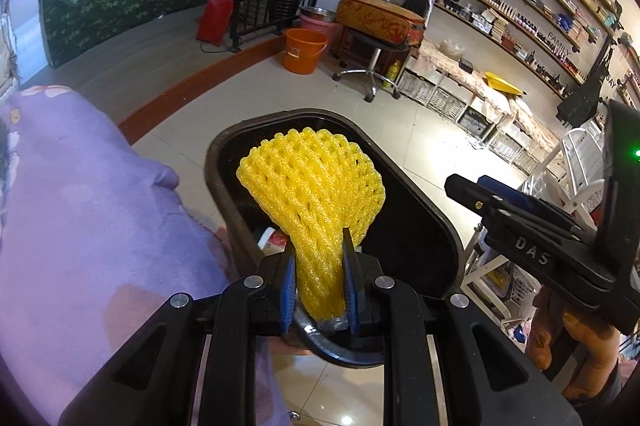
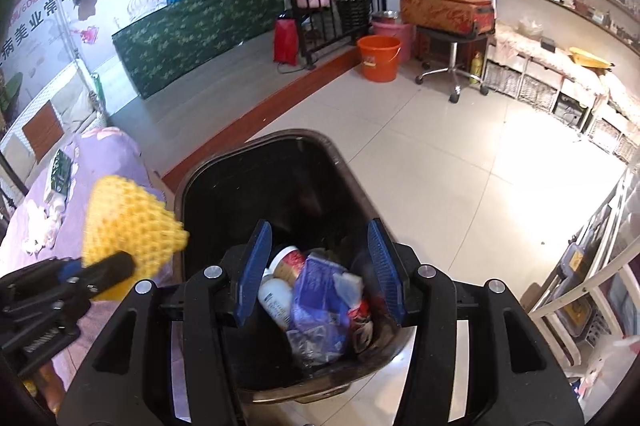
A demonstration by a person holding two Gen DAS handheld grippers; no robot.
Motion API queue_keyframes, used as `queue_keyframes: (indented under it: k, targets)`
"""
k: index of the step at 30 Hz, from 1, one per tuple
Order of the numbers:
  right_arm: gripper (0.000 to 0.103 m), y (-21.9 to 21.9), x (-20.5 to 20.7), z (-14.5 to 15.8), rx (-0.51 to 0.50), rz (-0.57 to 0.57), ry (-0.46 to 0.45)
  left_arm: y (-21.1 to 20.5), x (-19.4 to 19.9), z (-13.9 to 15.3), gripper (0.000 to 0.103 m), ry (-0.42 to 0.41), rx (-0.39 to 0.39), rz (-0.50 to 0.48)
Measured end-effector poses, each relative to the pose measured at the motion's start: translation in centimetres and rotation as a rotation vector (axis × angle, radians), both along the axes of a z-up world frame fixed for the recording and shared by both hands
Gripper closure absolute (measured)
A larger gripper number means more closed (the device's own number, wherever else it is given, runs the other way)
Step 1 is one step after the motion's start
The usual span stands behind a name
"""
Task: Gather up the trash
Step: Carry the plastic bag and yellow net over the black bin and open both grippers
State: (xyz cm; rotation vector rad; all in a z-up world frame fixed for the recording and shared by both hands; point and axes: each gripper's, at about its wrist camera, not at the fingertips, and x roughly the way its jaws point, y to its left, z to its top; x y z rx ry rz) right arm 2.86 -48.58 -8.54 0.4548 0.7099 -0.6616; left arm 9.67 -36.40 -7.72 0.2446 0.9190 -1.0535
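Note:
My left gripper (image 1: 319, 242) is shut on the narrow end of a yellow foam fruit net (image 1: 312, 177). It holds the net over the open black trash bin (image 1: 210, 161), and the net fans out wide above the pads. From the right wrist view the net (image 2: 128, 222) and left gripper (image 2: 100, 270) hang at the bin's left rim (image 2: 188, 185). My right gripper (image 2: 319, 226) stands open above the bin with nothing between its pads. Beneath it lie a blue wrapper (image 2: 320, 298), a white bottle (image 2: 276, 298) and a red-labelled jar (image 2: 288, 262). The right gripper (image 1: 468, 185) also shows side-on.
A purple cloth-covered surface (image 1: 80, 205) runs along the bin's left side, with a small green box (image 2: 60, 173) on it. An orange bucket (image 1: 304, 49) and a wheeled stool (image 1: 372, 65) stand farther back on the tiled floor. A white rack (image 2: 580, 286) stands to the right.

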Motion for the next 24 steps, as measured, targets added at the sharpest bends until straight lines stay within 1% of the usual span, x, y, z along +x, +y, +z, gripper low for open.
queue_keyframes:
  k: [5,15,17,18,19,20,21,22,24]
  targets:
    - [0.052,-0.6,-0.8,0.6,-0.015,-0.029,-0.008,-2.1,-0.6,-0.6,0.084,0.009,0.027,-0.038]
    - [0.052,-2.4,-2.2,1.2,-0.032,-0.087,-0.016,-3.9,-1.4,-1.7,0.084,0.030,0.071,-0.105]
    - [0.052,-2.7,-2.3,1.2,-0.030,-0.096,-0.014,-4.5,-1.6,-1.9,0.074,0.029,0.086,-0.119]
    - [0.052,-2.8,-2.3,1.1,-0.029,-0.098,-0.013,-4.5,-1.7,-1.9,0.060,0.030,0.093,-0.125]
    - [0.052,-2.9,-2.3,1.1,-0.028,-0.100,-0.013,-4.5,-1.8,-1.9,0.044,0.029,0.094,-0.127]
    - [0.051,-3.0,-2.4,1.1,-0.028,-0.102,-0.013,-4.4,-1.8,-1.8,0.038,0.026,0.088,-0.124]
    - [0.045,-3.0,-2.4,1.1,-0.030,-0.104,-0.013,-4.1,-1.9,-1.6,0.033,0.021,0.075,-0.120]
    - [0.035,-3.0,-2.5,1.1,-0.034,-0.111,-0.015,-3.9,-2.0,-1.6,0.028,0.017,0.068,-0.119]
    - [0.031,-3.1,-2.9,1.4,-0.051,-0.134,-0.028,-3.5,-2.1,-1.3,0.022,-0.002,0.065,-0.106]
